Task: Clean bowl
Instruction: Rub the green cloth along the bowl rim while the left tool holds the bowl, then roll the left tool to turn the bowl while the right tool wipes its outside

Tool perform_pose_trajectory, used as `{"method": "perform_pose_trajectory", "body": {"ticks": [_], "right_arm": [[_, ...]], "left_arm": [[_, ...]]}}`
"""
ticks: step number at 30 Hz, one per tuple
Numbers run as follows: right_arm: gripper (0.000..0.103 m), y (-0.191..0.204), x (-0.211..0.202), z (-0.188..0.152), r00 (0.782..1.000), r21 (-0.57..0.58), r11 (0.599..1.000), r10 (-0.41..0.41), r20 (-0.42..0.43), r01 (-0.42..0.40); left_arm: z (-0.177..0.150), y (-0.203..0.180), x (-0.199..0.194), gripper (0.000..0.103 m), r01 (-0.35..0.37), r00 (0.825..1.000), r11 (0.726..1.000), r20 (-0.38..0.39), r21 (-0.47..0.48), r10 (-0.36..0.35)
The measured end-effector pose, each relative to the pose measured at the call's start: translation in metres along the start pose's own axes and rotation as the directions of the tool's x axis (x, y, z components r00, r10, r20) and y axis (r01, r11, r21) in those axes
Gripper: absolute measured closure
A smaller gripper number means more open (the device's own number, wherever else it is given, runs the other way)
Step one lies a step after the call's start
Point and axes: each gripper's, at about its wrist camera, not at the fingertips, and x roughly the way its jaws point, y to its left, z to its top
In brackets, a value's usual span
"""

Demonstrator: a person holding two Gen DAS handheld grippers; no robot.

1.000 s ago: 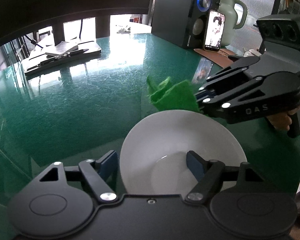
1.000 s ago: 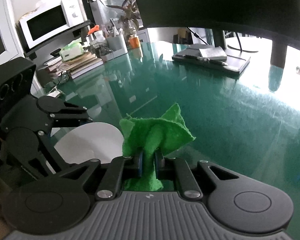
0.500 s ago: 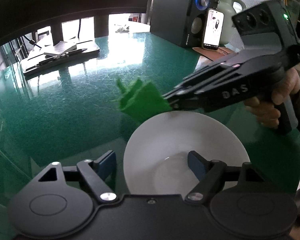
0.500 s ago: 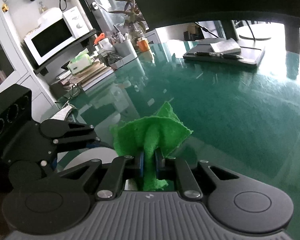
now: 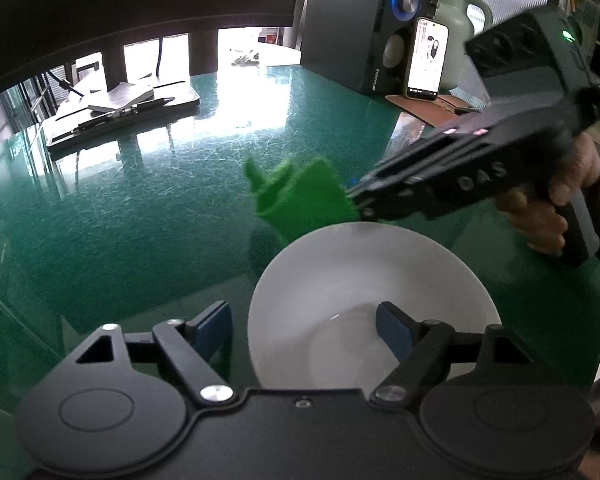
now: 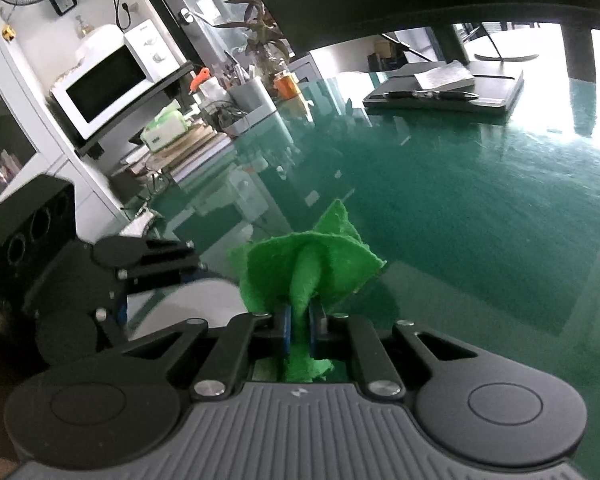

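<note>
While the round white ceramic bowl (image 5: 374, 280) sat on the glossy dark-green tabletop (image 5: 140, 208), the left gripper (image 5: 306, 322) straddled its near rim, blue pads clear of it; the right gripper (image 6: 299, 322) stayed clenched on a crumpled bright-green cloth (image 6: 306, 258) above the bowl's far rim.

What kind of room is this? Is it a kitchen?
Probably a home or small office room, not clearly a kitchen: a microwave on a shelf, a speaker and a notebook on the green glass table.
</note>
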Motion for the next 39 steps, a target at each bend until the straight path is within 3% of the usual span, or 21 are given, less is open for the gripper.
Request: {"method": "perform_pose_trajectory", "body": {"ticks": [4, 15, 26, 33, 36, 39], "right_arm": [[0.094, 0.0, 0.006, 0.003, 0.999, 0.005, 0.999, 0.035, -0.006, -0.035], [0.095, -0.016, -0.019, -0.021, 1.0, 0.083, 0.996, 0.025, 0.0, -0.025], [0.096, -0.036, 0.006, -0.012, 0.979, 0.216, 0.956, 0.201, 0.021, -0.201], [0.095, -0.045, -0.003, -0.019, 0.965, 0.236, 0.938, 0.261, -0.001, -0.253], [0.095, -0.053, -0.011, -0.026, 0.959, 0.27, 0.923, 0.284, 0.002, -0.274], [0.095, -0.059, -0.016, -0.029, 0.952, 0.289, 0.911, 0.306, 0.007, -0.295]], "left_arm": [[0.0, -0.001, 0.0, 0.02, 0.004, 1.0, 1.0, -0.001, 0.008, -0.004], [-0.001, -0.001, 0.001, 0.019, 0.013, 1.0, 1.0, 0.008, 0.017, -0.013], [-0.001, 0.0, 0.001, 0.015, 0.017, 1.0, 1.0, 0.007, 0.021, -0.017], [-0.001, -0.003, 0.004, 0.008, 0.032, 0.999, 0.999, 0.004, 0.044, -0.032], [-0.001, -0.003, 0.004, 0.009, 0.037, 0.999, 0.998, 0.006, 0.048, -0.038], [-0.001, -0.002, 0.003, 0.016, 0.049, 0.999, 0.997, 0.009, 0.054, -0.05]]}}
